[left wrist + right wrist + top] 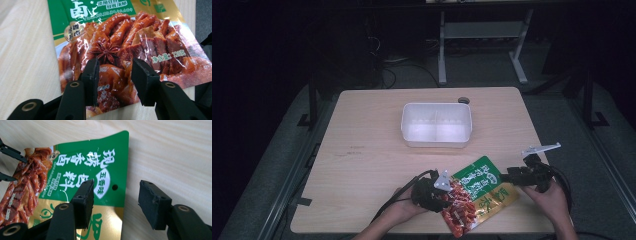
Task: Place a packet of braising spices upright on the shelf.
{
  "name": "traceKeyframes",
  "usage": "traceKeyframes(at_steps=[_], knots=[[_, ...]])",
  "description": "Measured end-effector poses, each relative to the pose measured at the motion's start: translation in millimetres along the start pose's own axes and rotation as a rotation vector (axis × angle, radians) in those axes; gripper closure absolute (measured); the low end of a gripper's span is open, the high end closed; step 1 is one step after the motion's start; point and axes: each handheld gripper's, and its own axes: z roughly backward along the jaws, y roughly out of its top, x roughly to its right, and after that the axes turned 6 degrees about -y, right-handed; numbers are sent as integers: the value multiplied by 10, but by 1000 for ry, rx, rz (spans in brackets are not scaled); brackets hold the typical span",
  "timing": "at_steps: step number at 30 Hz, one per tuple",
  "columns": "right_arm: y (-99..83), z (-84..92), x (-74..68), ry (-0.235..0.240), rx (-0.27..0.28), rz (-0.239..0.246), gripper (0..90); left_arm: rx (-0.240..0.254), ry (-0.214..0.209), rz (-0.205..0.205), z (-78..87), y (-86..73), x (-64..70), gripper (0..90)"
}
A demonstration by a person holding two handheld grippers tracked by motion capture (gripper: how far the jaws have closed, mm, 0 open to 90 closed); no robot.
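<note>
Seasoning packet (476,195) lies flat on the near edge of the wooden table (372,150), between the two hand-held grippers. Its long axis runs diagonally: the green-and-gold printed end points up and to the right in the high view, toward the right gripper (512,176); the red end with the braised-meat picture points toward the near table edge, by the left gripper (447,197).

Left gripper: the jaws lie over the red picture end of the packet (120,50), one on each side of a bulge in the foil. They stand at their narrowest and look pinched on that fold.

Right gripper: the jaws stand spread. One jaw is over the green-gold part of the packet (82,167), the other over bare wood beyond the packet's edge. The edge sits between them, pads not pressing.

Surroundings: a white plastic bin (437,125) with an inner divider sits mid-table, well apart from the packet, on its far side. A small dark round mark (463,100) is near the table's far edge, just behind the bin. Bare table between packet and bin. Floor and desk legs beyond are dim.
</note>
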Motion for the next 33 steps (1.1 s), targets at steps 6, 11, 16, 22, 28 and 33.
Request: traceKeyframes(at_steps=[6, 11, 16, 22, 28, 33], knots=[[-31, -90, 0, 12, -58, -9, 521, 6, -11, 10, -10, -6, -8, 585], [-26, -123, -42, 41, -78, 0, 557, 5, -7, 7, -18, -13, 0, 586], [-27, -86, -56, 83, -56, -7, 582, 9, -5, 7, -22, -25, 0, 586], [0, -51, -123, 162, -34, 12, 656, 6, -7, 5, -25, -25, -3, 586], [-9, -226, -177, 171, -108, 27, 670, 4, -4, 3, -27, -25, 1, 585], [-12, -235, -183, 141, -105, 27, 769, 14, -1, 3, -32, -32, 8, 584]])
